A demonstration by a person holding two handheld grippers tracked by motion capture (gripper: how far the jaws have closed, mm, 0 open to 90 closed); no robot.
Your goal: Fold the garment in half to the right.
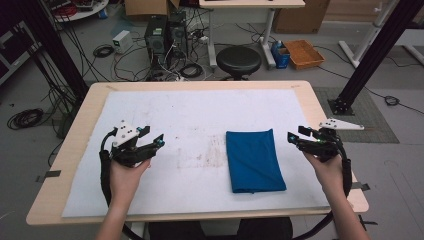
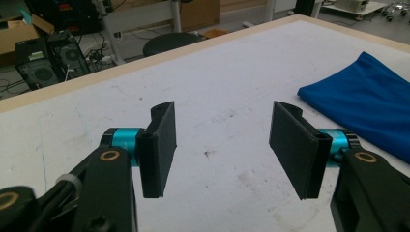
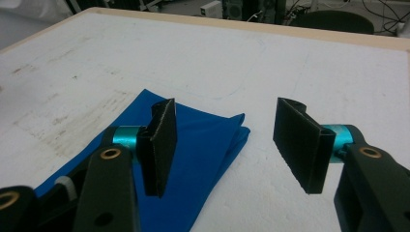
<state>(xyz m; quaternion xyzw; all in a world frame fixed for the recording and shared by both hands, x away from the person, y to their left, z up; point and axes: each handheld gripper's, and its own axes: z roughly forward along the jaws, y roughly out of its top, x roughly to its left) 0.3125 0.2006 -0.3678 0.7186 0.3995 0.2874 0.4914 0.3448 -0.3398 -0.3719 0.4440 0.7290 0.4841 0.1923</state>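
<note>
Cloth [image 1: 254, 160], blue and folded into a neat rectangle, is lying flat on the white mat [image 1: 190, 145] covering the table [image 1: 320, 110], right of center. Right gripper [image 1: 296, 136] is hovering just beside its right edge, jaws spread, gripping nothing. Left gripper [image 1: 152, 136] is sitting well apart on the left, also released and empty. Looks like the 2 hands are pausing between steps, so I'm guessing the next move is bringing the right gripper down onto a cloth edge and pinching it.
</note>
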